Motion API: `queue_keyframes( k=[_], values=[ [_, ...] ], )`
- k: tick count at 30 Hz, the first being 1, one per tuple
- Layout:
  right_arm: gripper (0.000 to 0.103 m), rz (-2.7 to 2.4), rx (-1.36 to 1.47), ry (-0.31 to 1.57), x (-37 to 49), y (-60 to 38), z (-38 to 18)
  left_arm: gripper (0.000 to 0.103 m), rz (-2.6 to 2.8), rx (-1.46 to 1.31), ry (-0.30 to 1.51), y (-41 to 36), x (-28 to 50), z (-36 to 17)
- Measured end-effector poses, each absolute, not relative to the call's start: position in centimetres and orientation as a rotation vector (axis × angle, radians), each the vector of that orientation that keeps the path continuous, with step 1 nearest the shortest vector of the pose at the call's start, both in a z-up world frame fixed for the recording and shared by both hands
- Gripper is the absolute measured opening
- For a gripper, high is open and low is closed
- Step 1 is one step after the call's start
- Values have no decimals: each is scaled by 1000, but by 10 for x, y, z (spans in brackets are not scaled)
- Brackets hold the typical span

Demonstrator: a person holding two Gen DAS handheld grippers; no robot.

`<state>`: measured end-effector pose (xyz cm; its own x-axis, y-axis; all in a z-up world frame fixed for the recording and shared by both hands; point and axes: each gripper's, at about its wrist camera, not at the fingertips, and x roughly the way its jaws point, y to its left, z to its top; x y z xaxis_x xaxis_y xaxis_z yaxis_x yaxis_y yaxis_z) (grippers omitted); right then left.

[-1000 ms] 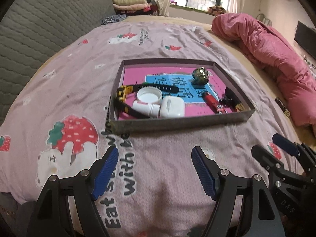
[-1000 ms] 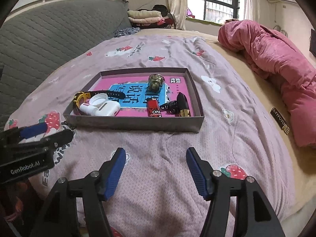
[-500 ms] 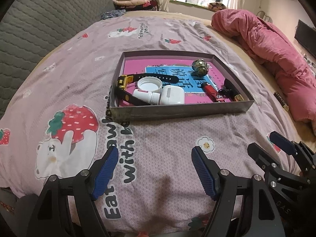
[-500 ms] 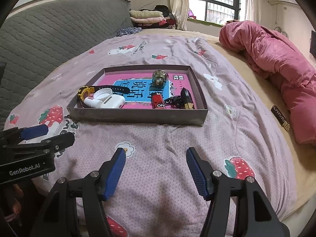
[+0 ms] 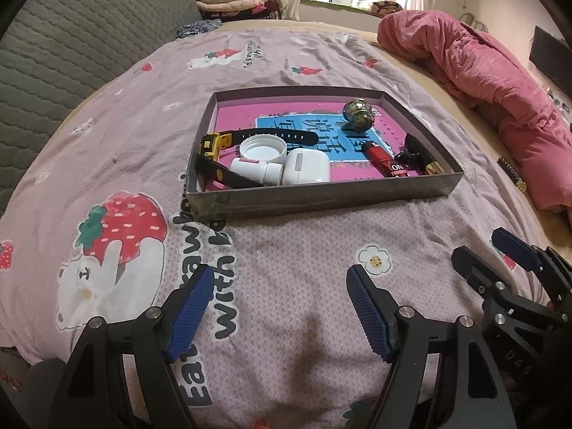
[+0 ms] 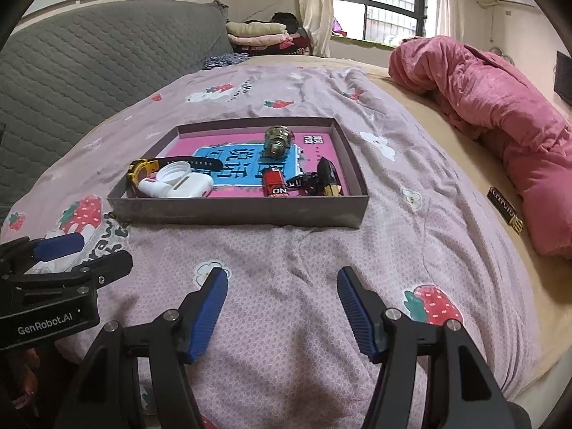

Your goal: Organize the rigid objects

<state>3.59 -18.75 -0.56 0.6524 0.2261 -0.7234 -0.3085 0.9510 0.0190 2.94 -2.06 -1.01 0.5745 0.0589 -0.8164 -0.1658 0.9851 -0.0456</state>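
A shallow grey box [image 5: 321,198] with a pink floor sits on the bed. In it lie a yellow-and-black watch [image 5: 214,150], a white cap [image 5: 262,148], a small white bottle [image 5: 255,171], a white earbud case [image 5: 307,168], a metal ball [image 5: 358,112], a red lighter [image 5: 384,159] and a black-and-gold item [image 5: 423,159]. The box also shows in the right wrist view [image 6: 236,209]. My left gripper [image 5: 279,304] is open and empty, short of the box. My right gripper [image 6: 282,304] is open and empty beside it, also seen in the left wrist view [image 5: 500,254].
The bed carries a lilac strawberry-print sheet [image 5: 125,221]. A rolled pink quilt [image 5: 500,82] lies along the right side. A grey quilted headboard [image 5: 53,53] is at the left. Folded clothes [image 6: 257,35] sit by the window.
Both grippers have drawn back from the box and risen a little. Both stay open. The things in the box have not moved.
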Motion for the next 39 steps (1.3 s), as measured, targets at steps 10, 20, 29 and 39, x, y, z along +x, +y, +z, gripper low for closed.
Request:
queue_keyframes(
  k=[10,20,29,39],
  values=[
    [63,290,-89,814,40,-192,-11,78,126,-152,962,-18,33,-18],
    [63,300,-94,832,39,-189,-16,78,141,-157,977,-15,35,-24],
    [63,290,-94,835,40,-190,-17,78,145,-157,975,-14,35,-23],
    [63,297,-107,842,39,-189,-19,78,138,-158,990,-15,35,-27]
  ],
)
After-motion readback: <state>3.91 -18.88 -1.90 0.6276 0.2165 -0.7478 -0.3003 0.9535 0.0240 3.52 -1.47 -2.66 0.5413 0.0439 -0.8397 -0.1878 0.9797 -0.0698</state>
